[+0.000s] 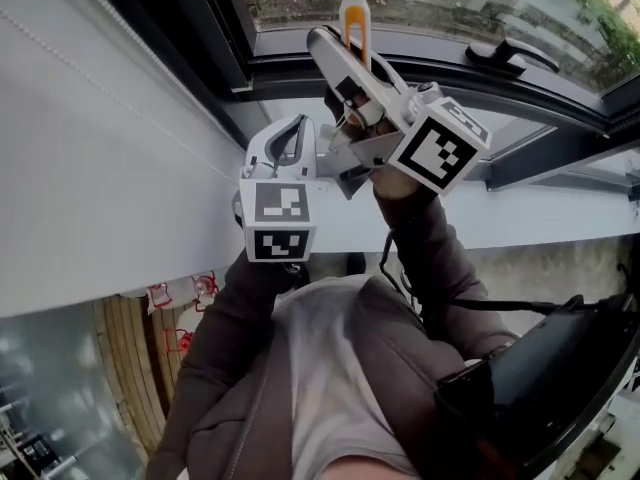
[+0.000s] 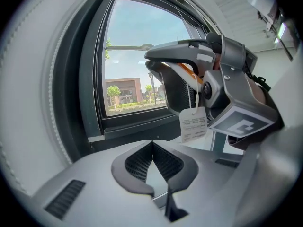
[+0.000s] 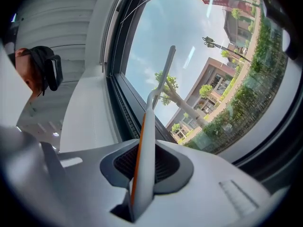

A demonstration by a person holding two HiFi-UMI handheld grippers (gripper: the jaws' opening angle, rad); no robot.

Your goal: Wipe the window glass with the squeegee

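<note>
Two grippers are showing at the window, but only one is doing the work. The right gripper [image 1: 335, 56] is clamping its jaws on the white and orange handle of the squeegee [image 3: 146, 145]. The handle is standing up between the pads and pointing toward the window glass [image 3: 199, 46]. The squeegee's thin head is rising ahead of the jaws against the sky, and I cannot tell whether its edge is pressing on the pane. The left gripper [image 2: 151, 143] is hanging lower, just beside the right one. Its jaws are drawn together at the tips with nothing between them, and it is taking no part.

As for progress, the glass is looking clear in every view. No streaks, drops or foam are showing, so nothing is marking off a wiped part from an unwiped one. Judging by the raised tool, the wiping is under way rather than finished; how much of the pane is remaining I cannot say. A paper tag [image 2: 193, 124] is dangling by the right gripper.

No container is appearing anywhere: no bucket, bottle or tray is standing on the white sill [image 1: 540, 218] or near it.
</note>
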